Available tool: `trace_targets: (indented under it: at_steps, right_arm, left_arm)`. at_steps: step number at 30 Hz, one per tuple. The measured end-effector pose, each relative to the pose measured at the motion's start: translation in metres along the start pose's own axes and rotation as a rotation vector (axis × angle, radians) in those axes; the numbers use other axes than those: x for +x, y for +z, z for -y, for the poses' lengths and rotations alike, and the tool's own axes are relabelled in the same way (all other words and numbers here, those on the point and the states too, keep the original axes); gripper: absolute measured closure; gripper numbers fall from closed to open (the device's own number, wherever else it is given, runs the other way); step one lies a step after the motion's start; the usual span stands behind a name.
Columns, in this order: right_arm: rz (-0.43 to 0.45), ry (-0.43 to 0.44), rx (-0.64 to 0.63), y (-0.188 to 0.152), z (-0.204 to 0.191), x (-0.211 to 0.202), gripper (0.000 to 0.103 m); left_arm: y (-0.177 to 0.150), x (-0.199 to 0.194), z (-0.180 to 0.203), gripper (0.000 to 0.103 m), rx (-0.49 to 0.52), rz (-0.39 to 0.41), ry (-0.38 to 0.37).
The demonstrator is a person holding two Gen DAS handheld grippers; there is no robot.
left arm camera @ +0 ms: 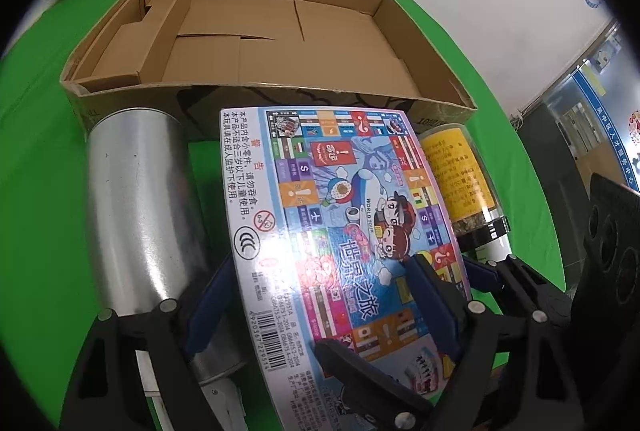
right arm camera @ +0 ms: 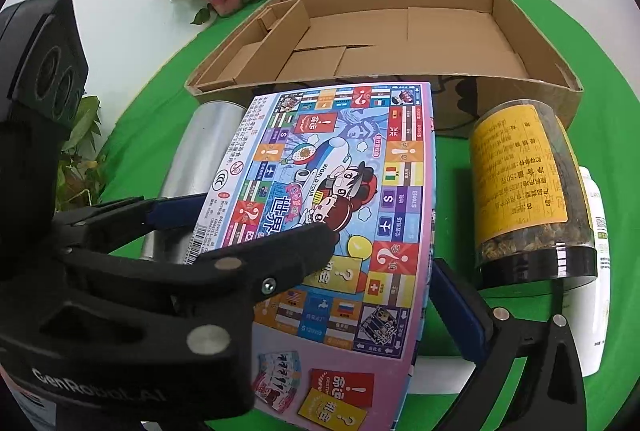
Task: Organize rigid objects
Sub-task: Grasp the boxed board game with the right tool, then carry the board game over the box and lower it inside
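The flat, colourful printed cardboard game box (left arm camera: pixel 340 231) lies between the left gripper (left arm camera: pixel 320 295)'s blue-padded fingers, which stand wide at its long edges; whether they press is unclear. The right gripper (right arm camera: pixel 380 271) straddles the same box, jaws open, its near edge the likely hold. It looks light, stiff and glossy, so possibly slippery. Ahead sits an empty brown corrugated tray (left arm camera: pixel 400 99) on green cloth (left arm camera: pixel 40 191), beyond it a white wall.

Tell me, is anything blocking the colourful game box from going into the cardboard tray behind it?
Nothing visible does. The game box lies just before the cardboard tray, whose big compartment is bare; the silver can and yellow-labelled jar lie beside it, not between.
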State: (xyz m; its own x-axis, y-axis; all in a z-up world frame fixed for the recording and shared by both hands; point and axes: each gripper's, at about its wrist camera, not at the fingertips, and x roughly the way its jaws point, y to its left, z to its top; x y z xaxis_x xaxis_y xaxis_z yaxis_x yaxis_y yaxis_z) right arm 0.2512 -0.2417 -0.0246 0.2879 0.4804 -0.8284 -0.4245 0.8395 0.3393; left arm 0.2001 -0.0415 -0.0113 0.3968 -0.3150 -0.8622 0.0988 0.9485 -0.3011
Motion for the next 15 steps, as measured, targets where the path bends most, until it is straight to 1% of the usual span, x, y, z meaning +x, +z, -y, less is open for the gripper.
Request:
trace_targets:
  at_steps: [4, 6, 8, 9, 11, 15]
  right_arm:
    - [0.017, 0.009, -0.011, 0.001, 0.002, 0.002, 0.0]
    - [0.017, 0.006, -0.007, 0.001, 0.003, 0.001, 0.001]
    - [0.018, -0.006, -0.001, 0.0, 0.001, -0.001, 0.001]
    - [0.026, -0.016, 0.01, -0.002, 0.001, -0.003, 0.001]
    - [0.05, -0.018, 0.016, -0.004, -0.001, -0.009, 0.002]
    - [0.128, -0.042, -0.008, -0.005, -0.011, -0.027, 0.005]
  left_arm:
    - [0.003, -0.001, -0.001, 0.019, -0.017, 0.008, 0.012]
    - [0.002, -0.004, 0.001, 0.023, -0.027, 0.014, 0.018]
    - [0.0, -0.008, 0.002, 0.031, -0.034, 0.03, 0.02]
    - [-0.001, -0.011, 0.002, 0.032, -0.034, 0.043, 0.021]
    - [-0.003, -0.021, 0.005, 0.037, -0.023, 0.089, 0.03]
    - [-0.007, -0.047, 0.02, 0.038, 0.038, 0.214, 0.084]
